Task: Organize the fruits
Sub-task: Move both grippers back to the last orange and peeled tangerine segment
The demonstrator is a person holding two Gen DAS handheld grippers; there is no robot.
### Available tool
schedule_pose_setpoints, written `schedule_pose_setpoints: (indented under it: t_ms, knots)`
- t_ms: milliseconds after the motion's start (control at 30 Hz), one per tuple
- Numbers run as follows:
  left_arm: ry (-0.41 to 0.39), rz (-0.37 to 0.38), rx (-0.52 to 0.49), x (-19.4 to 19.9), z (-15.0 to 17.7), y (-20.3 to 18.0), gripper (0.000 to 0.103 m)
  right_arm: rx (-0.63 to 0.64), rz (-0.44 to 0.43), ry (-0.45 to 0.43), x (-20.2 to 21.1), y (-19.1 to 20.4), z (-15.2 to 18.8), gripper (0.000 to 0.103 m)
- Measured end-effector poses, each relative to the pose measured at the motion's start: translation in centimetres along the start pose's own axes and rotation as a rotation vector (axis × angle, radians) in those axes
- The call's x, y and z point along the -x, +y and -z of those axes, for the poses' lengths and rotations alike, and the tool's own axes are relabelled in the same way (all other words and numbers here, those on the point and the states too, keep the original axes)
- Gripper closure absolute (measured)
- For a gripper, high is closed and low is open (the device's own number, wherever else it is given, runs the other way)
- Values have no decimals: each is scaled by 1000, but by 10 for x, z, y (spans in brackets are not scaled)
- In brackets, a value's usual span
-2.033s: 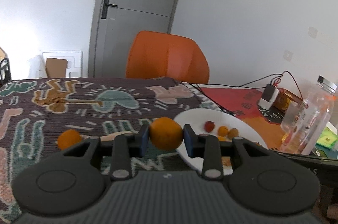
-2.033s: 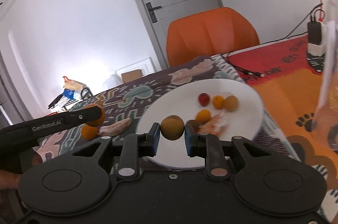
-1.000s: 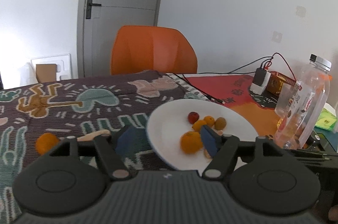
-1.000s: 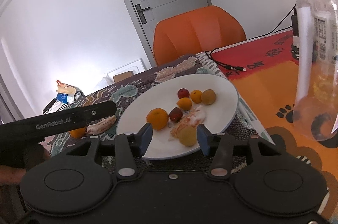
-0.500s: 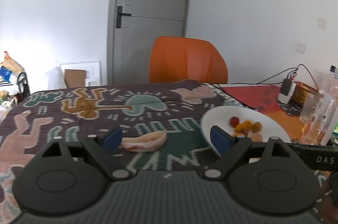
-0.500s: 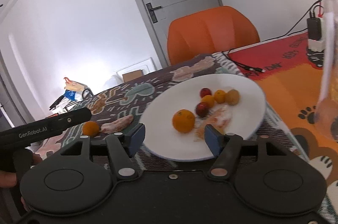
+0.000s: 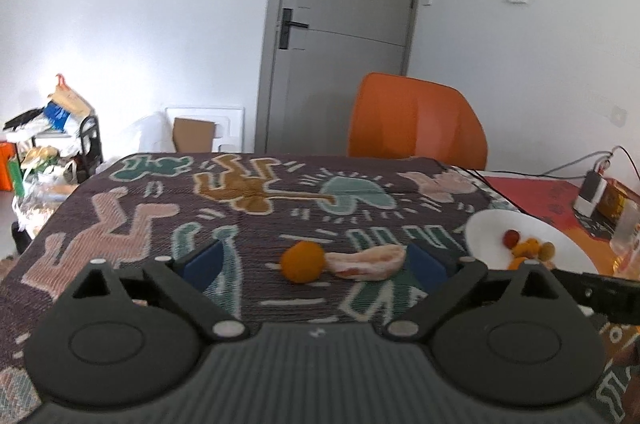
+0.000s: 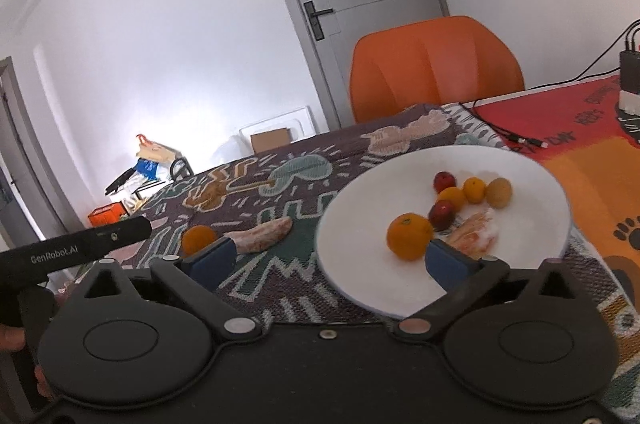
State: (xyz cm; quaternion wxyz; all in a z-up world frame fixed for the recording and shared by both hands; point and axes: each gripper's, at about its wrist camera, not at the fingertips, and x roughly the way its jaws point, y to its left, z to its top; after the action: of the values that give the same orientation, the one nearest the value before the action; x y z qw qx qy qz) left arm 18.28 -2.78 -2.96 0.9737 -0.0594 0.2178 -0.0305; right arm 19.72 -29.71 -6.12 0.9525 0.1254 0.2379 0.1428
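Observation:
A white plate (image 8: 532, 184) holds an orange (image 8: 409, 236), two red fruits, small orange fruits, a yellow-brown fruit and a peeled segment (image 8: 476, 234). A loose orange (image 7: 302, 261) and a pale pink peeled piece (image 7: 366, 262) lie on the patterned cloth, between the wide-open fingers of my left gripper (image 7: 312, 262). They also show in the right wrist view: the orange (image 8: 198, 239) and the piece (image 8: 262, 234). My right gripper (image 8: 328, 260) is open and empty at the plate's near left rim. The plate (image 7: 488, 236) sits right in the left view.
An orange chair (image 7: 416, 116) stands behind the table. A charger with cables (image 7: 592, 190) lies on the red-orange mat (image 8: 592, 160) at the right. The left gripper's body (image 8: 76, 248) reaches in from the left in the right wrist view. Clutter stands on the floor at far left.
Both grippers let go of their fruit onto the plate and opened wide. My left gripper has swung left to face the loose orange and peeled piece. My right gripper has drawn back slightly.

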Motion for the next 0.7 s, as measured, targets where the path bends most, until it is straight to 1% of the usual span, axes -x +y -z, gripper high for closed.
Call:
schedule_pose_setpoints:
  t_ms: [100, 167, 267, 500, 633, 700]
  knots:
    - [-22, -21, 19, 2, 0, 9, 1, 12, -6, 8, -4, 6, 0, 0]
    - [-25, -27, 18, 2, 0, 13, 0, 16, -15, 13, -7, 10, 0, 0]
    - [-5, -10, 37, -2, 0, 19, 0, 29, -26, 17, -11, 16, -1, 0]
    - [34, 5, 68, -15, 1, 28, 0, 65, -58, 28, -20, 31, -7, 0]
    - [60, 18, 59, -25, 1, 28, 0, 87, -68, 28, -26, 37, -11, 0]
    - [69, 25, 61, -30, 1, 28, 2, 98, -76, 36, -30, 39, -14, 0]
